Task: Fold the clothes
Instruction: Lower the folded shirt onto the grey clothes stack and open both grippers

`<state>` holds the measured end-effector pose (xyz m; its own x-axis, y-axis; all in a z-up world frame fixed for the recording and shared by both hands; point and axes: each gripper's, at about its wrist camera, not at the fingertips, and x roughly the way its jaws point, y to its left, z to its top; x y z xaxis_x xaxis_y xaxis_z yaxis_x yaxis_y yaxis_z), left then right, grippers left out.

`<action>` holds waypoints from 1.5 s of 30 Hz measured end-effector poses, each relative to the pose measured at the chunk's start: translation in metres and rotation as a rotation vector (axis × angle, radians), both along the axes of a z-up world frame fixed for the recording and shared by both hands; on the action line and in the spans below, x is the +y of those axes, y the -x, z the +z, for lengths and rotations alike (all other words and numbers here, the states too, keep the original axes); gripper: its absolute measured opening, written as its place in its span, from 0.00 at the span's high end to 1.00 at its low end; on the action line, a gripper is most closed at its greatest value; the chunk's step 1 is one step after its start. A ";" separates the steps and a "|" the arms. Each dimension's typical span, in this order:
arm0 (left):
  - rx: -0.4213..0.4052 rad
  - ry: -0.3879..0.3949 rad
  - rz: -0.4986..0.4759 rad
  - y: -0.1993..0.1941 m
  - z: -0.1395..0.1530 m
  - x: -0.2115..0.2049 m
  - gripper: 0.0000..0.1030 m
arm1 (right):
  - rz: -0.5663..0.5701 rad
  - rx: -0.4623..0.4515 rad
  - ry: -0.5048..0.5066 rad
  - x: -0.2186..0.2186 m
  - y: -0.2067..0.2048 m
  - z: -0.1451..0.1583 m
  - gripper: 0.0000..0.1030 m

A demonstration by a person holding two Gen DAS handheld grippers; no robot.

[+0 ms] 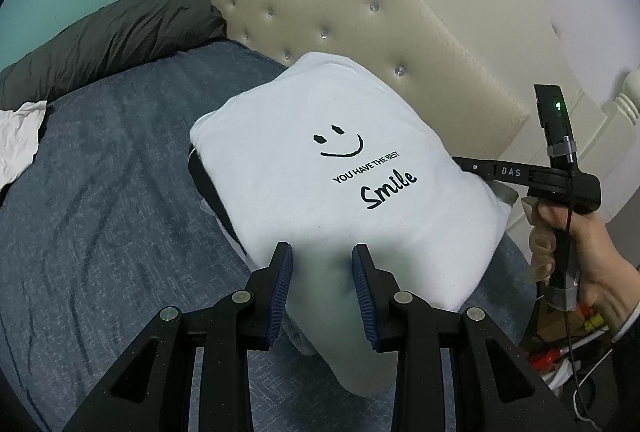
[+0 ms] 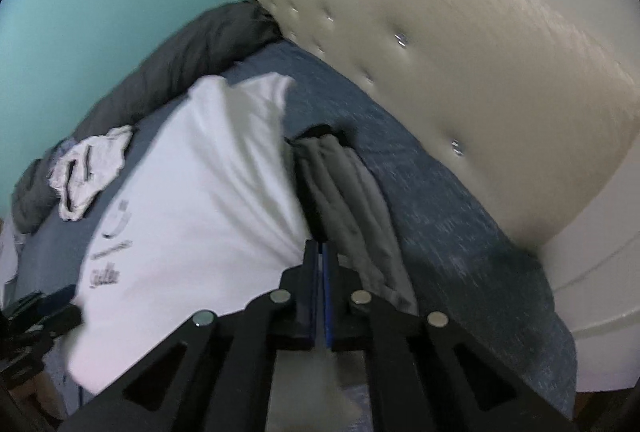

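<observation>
- White Smile T-shirt (image 1: 344,167): compact rectangle, print up, on the blue bedspread (image 1: 100,216) near the headboard-side edge of the bed. Sits on top of darker folded clothes: black edge showing on its left side, grey folded garment (image 2: 344,187) poking out on the right in the right wrist view.
- Left gripper (image 1: 322,260): jaws wide, straddling the shirt's near edge where cloth bunches and hangs down. Not pinching anything.
- Right gripper (image 2: 320,252): jaws narrow, nearly touching, at the shirt's right edge by the grey garment. View is motion-blurred; can't tell whether cloth is caught between the pads.
- Stage is ambiguous: fits either a finished fold being squared up on the stack, or a fold midway with the near hanging edge still to tuck.
- Whichever it is: keep both grips on the top shirt only, don't snag the grey layer; move both sides together, low, so the stack doesn't shear.
- Further out: crumpled white garment (image 2: 90,167) well apart toward the far-left edge, dark grey duvet (image 1: 108,35) behind it, tufted headboard (image 1: 360,31) close by.
</observation>
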<state>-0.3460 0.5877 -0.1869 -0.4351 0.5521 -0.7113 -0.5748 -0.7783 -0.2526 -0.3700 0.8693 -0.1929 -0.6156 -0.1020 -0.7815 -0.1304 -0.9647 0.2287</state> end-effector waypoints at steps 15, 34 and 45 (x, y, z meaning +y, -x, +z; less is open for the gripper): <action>0.025 -0.021 0.034 0.051 0.025 -0.013 0.67 | 0.132 0.110 0.041 -0.022 0.057 0.090 0.71; -0.030 -0.081 0.001 0.051 -0.021 -0.019 0.67 | 0.101 -0.079 -0.002 -0.058 0.154 0.048 0.96; -0.021 -0.051 0.006 0.042 -0.017 -0.023 0.67 | -0.049 -0.035 0.016 -0.021 0.136 0.049 0.98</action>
